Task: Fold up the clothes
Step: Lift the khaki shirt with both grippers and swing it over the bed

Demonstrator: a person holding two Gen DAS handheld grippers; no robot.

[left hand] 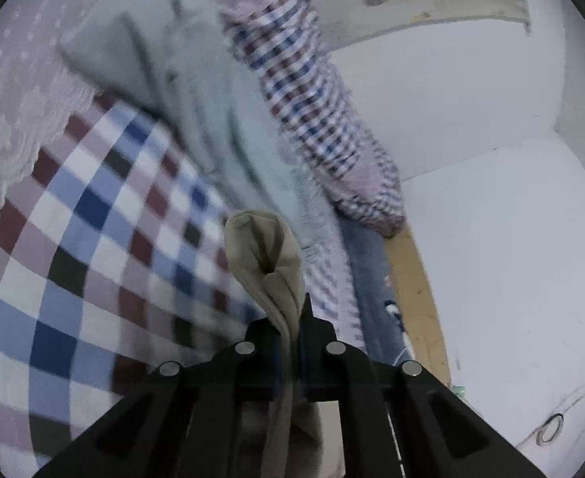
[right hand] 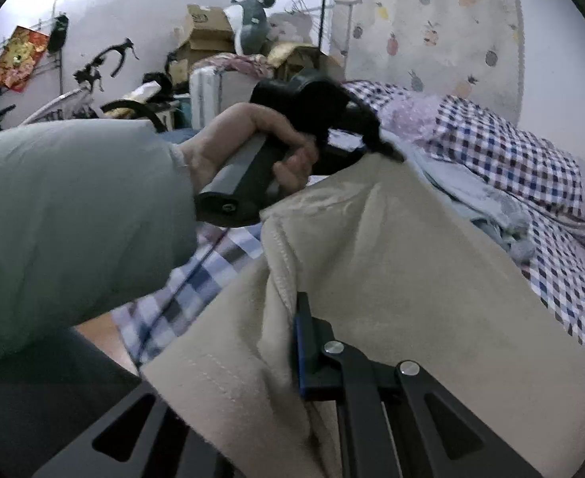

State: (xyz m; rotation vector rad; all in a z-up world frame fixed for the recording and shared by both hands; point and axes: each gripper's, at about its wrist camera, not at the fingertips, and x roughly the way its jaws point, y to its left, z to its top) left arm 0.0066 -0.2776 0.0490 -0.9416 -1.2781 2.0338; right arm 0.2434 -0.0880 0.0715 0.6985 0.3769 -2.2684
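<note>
Left wrist camera looked down its fingers [left hand: 310, 318], close above the checked bedding [left hand: 93, 239]; right camera faced, seemingly, across it; both shared the beige cloth [right hand: 411, 279].

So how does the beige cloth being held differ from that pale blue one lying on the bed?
The beige cloth is lifted off the bed, pinched by both the left gripper and the right gripper; the pale blue cloth lies loose on the checked bedsheet, touched by neither. The beige cloth hangs fairly smooth between the jaws, while the pale blue cloth is rumpled. Both are plain, without any pattern.
</note>
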